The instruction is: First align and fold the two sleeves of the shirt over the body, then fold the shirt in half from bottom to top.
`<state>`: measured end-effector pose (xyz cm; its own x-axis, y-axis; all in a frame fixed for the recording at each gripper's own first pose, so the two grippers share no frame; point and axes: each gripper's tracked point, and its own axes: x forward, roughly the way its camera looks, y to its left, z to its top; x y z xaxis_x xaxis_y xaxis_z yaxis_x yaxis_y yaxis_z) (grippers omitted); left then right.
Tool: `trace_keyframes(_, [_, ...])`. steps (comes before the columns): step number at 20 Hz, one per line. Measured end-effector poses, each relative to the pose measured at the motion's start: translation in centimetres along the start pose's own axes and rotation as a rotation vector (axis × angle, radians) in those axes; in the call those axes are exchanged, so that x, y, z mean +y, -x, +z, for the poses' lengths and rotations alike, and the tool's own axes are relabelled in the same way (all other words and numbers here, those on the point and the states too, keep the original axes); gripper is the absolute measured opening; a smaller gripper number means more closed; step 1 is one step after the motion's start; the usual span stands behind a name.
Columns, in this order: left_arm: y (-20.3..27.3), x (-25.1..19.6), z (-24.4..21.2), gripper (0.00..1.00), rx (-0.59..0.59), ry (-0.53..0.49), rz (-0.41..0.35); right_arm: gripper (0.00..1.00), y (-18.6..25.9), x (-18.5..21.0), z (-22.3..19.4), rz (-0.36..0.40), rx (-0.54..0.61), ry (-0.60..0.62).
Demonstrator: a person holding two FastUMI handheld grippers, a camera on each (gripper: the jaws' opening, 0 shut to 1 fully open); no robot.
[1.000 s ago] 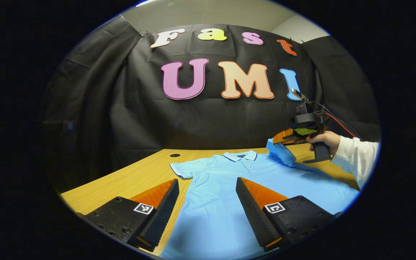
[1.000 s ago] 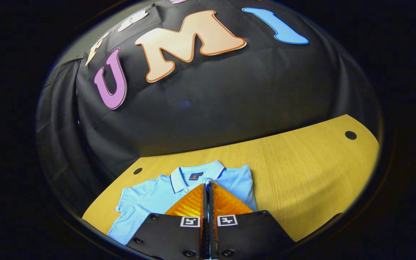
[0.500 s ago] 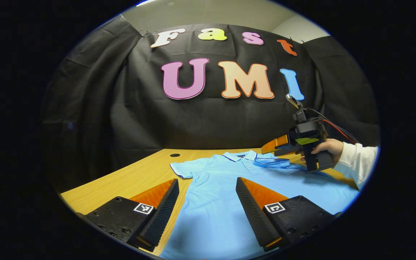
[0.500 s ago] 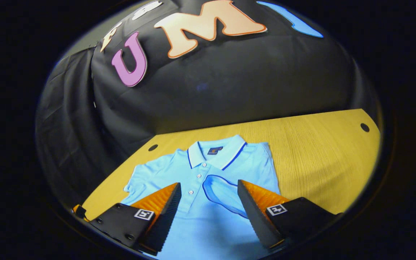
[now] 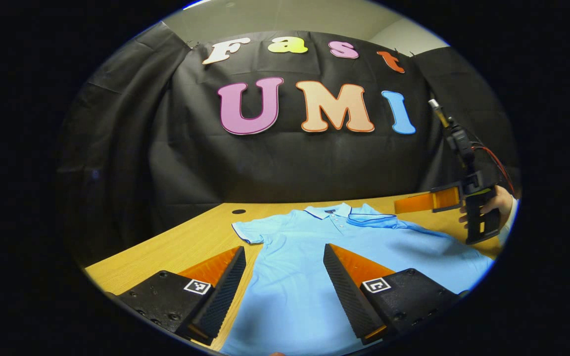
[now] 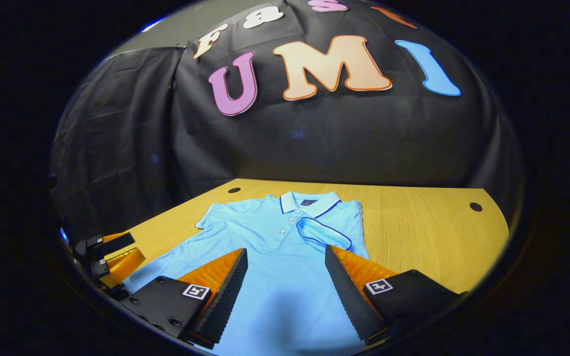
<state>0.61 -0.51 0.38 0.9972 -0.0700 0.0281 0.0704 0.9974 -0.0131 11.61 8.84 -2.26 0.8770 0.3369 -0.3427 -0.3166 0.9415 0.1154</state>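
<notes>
The shirt (image 6: 265,257) lies flat, collar away from me, on the wooden surface (image 6: 423,232); it looks light, soft and limp, so I judge its unfolded sleeve (image 5: 249,231) is best pinched at the cuff hem. My left gripper (image 5: 285,277) and right gripper (image 6: 285,279) both hover with fingers spread, holding nothing. The right gripper view shows the folded sleeve (image 6: 323,233) on the chest; the left gripper view shows a hand (image 5: 495,203) holding my right gripper off the shirt's side.

A light-blue shirt (image 6: 270,257) lies on the wooden table (image 6: 423,232).

Wooden table (image 6: 413,232) (black cloth wall (image 6: 339,138))
</notes>
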Motion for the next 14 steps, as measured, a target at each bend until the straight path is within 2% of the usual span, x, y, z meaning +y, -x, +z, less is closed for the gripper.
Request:
trace_keyframes(3, [-0.9,0.6,-1.0,0.94,0.067,0.021,-0.021,0.98,3.3,-0.9,-0.7,-0.033,-0.031,0.019])
trace_keyframes(6, [-1.6,2.3,-1.2,0.94,0.129,0.125,-0.032,0.98,6.4,-1.7,-0.6,-0.067,-0.074,0.022])
trace_keyframes(9, [-3.4,5.5,-0.4,0.95,0.168,0.207,-0.012,0.98,8.7,-2.4,-0.8,-0.087,-0.111,-0.013])
trace_keyframes(12, [-5.4,10.2,0.4,0.97,0.201,0.231,0.05,0.98,10.3,-3.2,-1.3,-0.089,-0.125,-0.065])
trace_keyframes(14, [-7.3,12.5,1.4,0.97,0.205,0.248,0.06,0.98,11.1,-4.1,-1.5,-0.106,-0.131,-0.082])
